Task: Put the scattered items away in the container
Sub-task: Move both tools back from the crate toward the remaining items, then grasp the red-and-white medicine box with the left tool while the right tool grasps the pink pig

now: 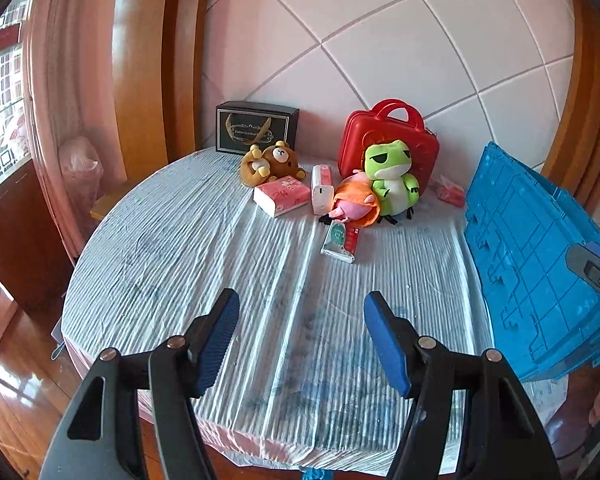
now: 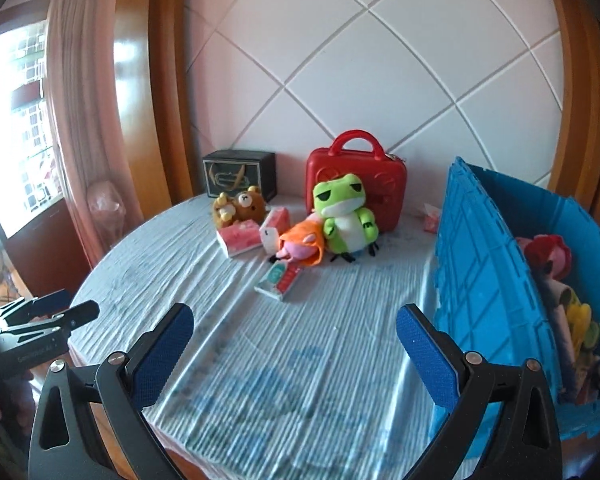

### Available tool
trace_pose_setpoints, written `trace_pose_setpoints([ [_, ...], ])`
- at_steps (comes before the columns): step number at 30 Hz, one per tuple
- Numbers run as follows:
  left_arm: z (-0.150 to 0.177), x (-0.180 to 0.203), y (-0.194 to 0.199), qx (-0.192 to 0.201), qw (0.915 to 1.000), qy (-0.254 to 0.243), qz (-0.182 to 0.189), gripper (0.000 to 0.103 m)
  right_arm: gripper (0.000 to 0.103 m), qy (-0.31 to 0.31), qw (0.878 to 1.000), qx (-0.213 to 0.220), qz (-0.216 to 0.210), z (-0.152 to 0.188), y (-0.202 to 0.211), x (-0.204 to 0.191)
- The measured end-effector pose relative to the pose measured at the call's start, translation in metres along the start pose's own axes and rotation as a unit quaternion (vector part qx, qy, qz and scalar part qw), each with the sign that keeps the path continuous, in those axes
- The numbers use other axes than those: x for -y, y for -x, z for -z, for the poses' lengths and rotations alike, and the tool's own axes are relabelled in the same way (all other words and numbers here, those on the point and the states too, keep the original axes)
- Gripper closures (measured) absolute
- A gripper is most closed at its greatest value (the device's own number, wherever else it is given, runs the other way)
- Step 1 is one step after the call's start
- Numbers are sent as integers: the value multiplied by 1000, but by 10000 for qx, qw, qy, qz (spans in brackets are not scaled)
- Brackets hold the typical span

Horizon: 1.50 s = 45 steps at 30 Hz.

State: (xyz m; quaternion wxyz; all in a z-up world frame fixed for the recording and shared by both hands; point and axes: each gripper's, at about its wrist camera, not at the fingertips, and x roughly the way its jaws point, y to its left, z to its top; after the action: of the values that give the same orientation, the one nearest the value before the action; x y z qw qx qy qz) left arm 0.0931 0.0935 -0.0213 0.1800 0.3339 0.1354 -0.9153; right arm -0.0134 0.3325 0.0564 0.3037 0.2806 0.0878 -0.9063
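The left gripper (image 1: 300, 340) hangs over the near part of the table (image 1: 172, 248) with its blue-padded jaws spread wide and nothing between them. The right gripper (image 2: 294, 350) is likewise wide apart and holds nothing, poised above the striped cloth near the table's front edge; in the right wrist view the left gripper's black body shows at the far left edge.

Going left to right across the back of the table: a black box (image 1: 256, 126) stands against the wall. Just in front of it lie the bears (image 1: 270, 162), two brown plush toys pressed together. A pink tissue pack (image 1: 282, 195) lies touching their front, and a white-and-pink pack (image 1: 322, 188) lies just beside that. The pig (image 1: 354, 204), a plush in an orange dress, lies on its side against the frog (image 1: 392, 180), which sits upright and leans on a red case (image 1: 388, 140). Nearer the grippers, apart from the toys, lies a green-and-red pack (image 1: 340, 242). A small pink pack (image 1: 448, 192) lies between the case and the crate.

The blue crate (image 2: 492, 280) stands at the table's right side, its lid flap raised. Inside it several toys (image 2: 560, 276) are already piled, their kinds hard to tell.
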Motion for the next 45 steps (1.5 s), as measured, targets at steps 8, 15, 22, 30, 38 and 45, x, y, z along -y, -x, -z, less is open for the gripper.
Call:
trace_pose_setpoints([
  [8,-35,6,-46,-74,9998,-101,-126,39,0,-150,9992,-145,-339,-18,-68,6],
  [15,-50,29,-122,-584,9980,-217,-109,39,0,-326,9978,-467,-341,-27,-134,38],
  [22,-57,51,-223,-1242,9904,-576,188,39,0,-672,9921,-1049,-176,-17,-202,65],
  [30,-64,76,-341,-1655,9802,-914,587,39,0,-1008,9854,-1364,150,-1,-273,80],
  [38,-54,103,-417,-1709,9737,-1389,590,39,0,-1263,9797,-1519,350,13,-332,95],
  [45,-62,83,-430,-1463,9777,-1402,557,34,0,-1227,9781,-1665,222,1,-374,87],
])
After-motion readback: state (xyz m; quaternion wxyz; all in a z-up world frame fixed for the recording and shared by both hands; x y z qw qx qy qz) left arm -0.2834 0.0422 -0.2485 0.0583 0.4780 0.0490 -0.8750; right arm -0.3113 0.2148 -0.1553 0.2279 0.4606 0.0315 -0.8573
